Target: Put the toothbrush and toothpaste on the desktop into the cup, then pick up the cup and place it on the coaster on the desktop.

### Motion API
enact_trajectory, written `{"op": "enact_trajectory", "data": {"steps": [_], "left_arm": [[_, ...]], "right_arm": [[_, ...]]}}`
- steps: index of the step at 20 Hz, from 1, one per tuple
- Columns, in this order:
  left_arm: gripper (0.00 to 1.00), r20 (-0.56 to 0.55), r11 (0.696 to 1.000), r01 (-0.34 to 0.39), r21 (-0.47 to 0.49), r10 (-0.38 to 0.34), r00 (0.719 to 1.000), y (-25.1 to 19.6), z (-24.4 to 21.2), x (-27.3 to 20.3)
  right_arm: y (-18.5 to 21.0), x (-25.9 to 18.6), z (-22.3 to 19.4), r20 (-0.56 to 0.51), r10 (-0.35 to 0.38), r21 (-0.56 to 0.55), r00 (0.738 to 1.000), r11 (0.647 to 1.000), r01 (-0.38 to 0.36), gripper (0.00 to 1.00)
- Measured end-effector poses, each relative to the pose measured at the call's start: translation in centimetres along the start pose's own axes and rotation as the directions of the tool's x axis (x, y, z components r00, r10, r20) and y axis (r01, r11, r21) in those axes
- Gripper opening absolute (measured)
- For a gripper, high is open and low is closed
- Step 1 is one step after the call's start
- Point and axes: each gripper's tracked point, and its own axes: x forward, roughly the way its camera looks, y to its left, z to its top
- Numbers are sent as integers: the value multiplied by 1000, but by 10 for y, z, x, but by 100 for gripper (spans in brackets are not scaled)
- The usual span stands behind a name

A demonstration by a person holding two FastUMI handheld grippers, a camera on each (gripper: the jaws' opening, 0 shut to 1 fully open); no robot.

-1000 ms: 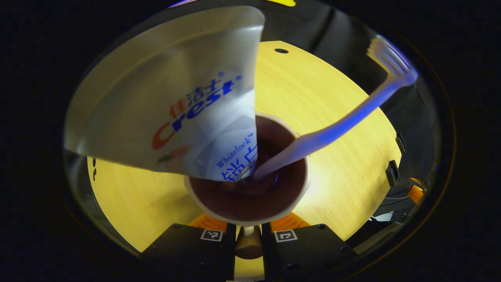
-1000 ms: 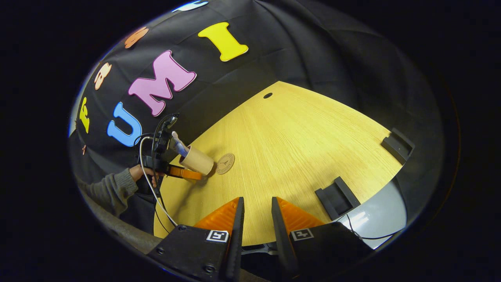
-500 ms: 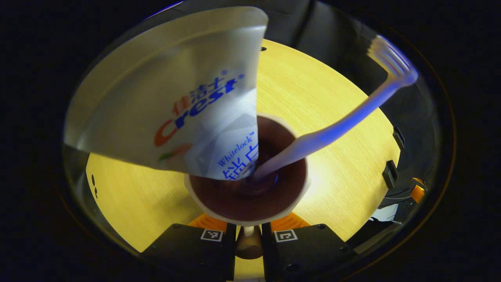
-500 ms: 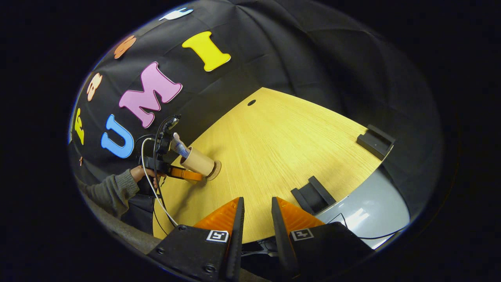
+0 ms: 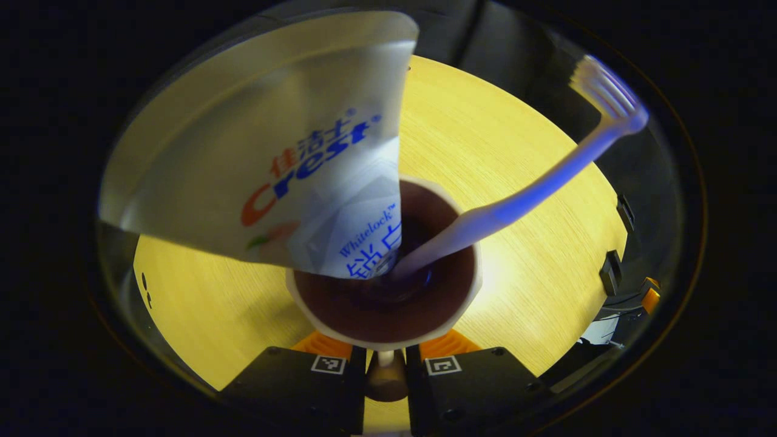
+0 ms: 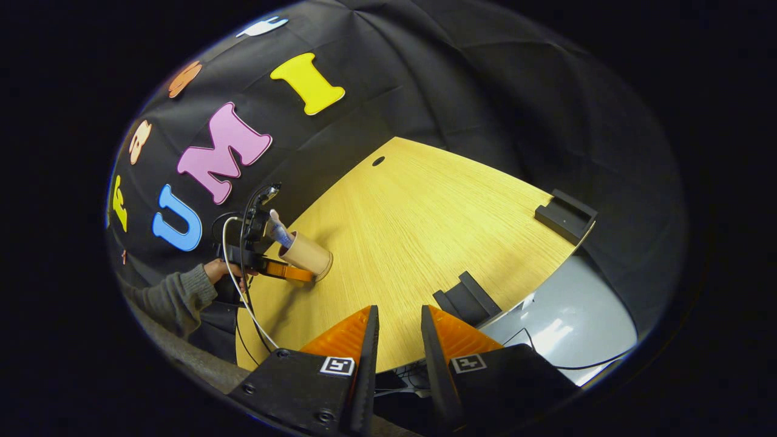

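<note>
Beige cup (image 5: 388,315) gripped between the left gripper (image 5: 386,364) fingers, toothpaste (image 5: 273,158) and toothbrush (image 5: 528,194) held inside, right gripper (image 6: 397,340) fingers narrowly parted, nothing grasped, above the counter (image 6: 425,224).

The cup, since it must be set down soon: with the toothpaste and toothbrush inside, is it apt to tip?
Probably top-heavy: the toothpaste tube and toothbrush lean out well past the cup rim on opposite sides. The left gripper holds it by the rim, so it may tilt on release.
</note>
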Motion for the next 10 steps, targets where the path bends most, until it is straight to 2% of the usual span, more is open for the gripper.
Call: {"op": "enact_trajectory", "data": {"steps": [2,4,7,8,9,10], "left_arm": [[33,-5,1000,-1,-5,1,1000,1,1,0],[40,-3,1000,-1,-10,1,1000,0,0,-2],[78,11,1000,-7,-2,7,1000,0,2,-5],[83,15,1000,-9,-2,9,1000,0,1,-6],[92,17,1000,-8,-6,8,1000,0,0,-7],[92,20,1000,-8,-9,8,1000,0,0,-8]], "right_arm": [[-1,1,0,-2,-1,5,1000,1000,1,43],[-1,2,-1,-3,1,3,1000,1000,-1,43],[1,3,-1,-9,7,-4,1000,1000,-7,43],[2,6,-1,-10,8,-6,1000,1000,-8,43],[2,6,-1,-12,11,-8,1000,1000,-11,43],[4,6,-1,-13,12,-10,1000,1000,-13,43]]}}
